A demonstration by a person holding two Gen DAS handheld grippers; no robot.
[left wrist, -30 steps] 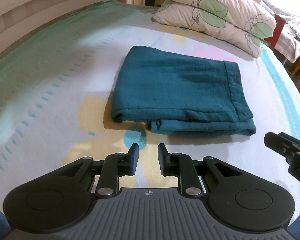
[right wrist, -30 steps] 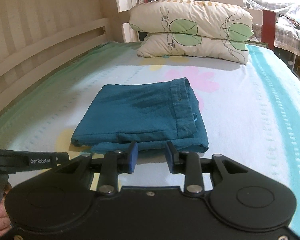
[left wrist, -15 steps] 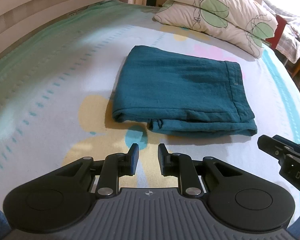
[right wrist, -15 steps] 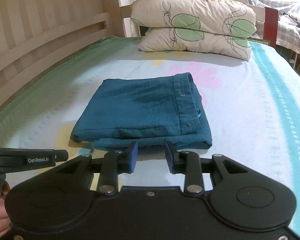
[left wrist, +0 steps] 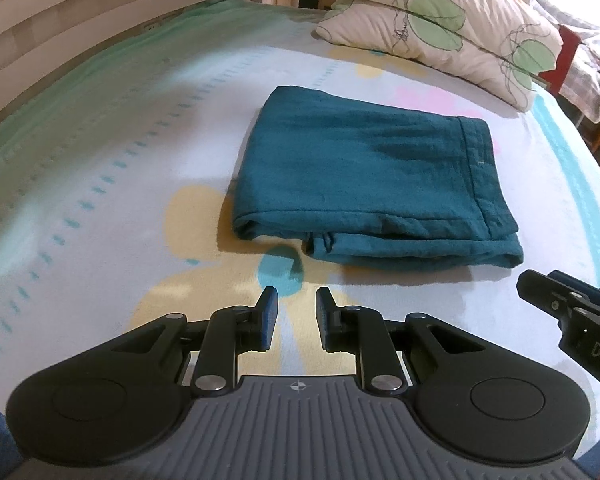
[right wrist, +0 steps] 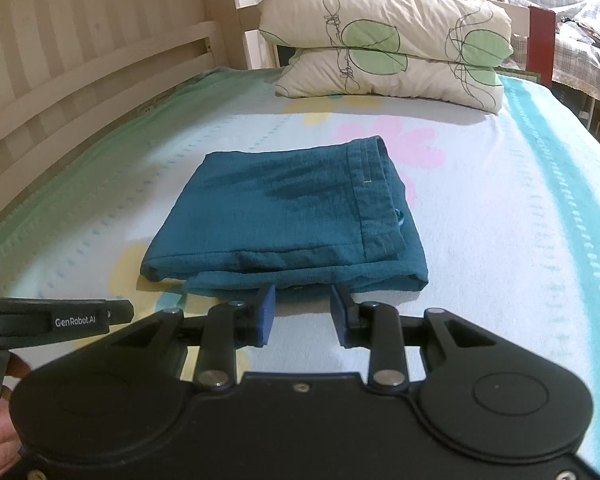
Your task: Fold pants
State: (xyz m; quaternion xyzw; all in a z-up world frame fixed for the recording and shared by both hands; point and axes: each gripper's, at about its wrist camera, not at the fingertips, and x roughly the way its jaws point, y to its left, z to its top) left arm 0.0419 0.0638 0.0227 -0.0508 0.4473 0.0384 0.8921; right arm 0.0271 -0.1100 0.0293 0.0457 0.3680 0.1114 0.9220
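Two stacked pillows point(right wrist: 384, 54) sit at the head of the bed sheet point(left wrist: 100, 216), and the teal pants point(left wrist: 368, 184) lie folded mid-sheet. Left gripper point(left wrist: 293, 314) and right gripper point(right wrist: 302, 310) hover just before the pants' near edge, jaws parted, holding nothing.

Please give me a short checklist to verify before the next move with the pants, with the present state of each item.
1. Pants folded into a compact rectangle: ok.
2. Pants lying flat on the bedsheet: ok.
3. Left hand-held gripper open, holding nothing: ok.
4. Right hand-held gripper open, holding nothing: ok.
5. Layers aligned at the near edge: not ok, the lower layer sticks out.
6. Pillows apart from the pants: ok.
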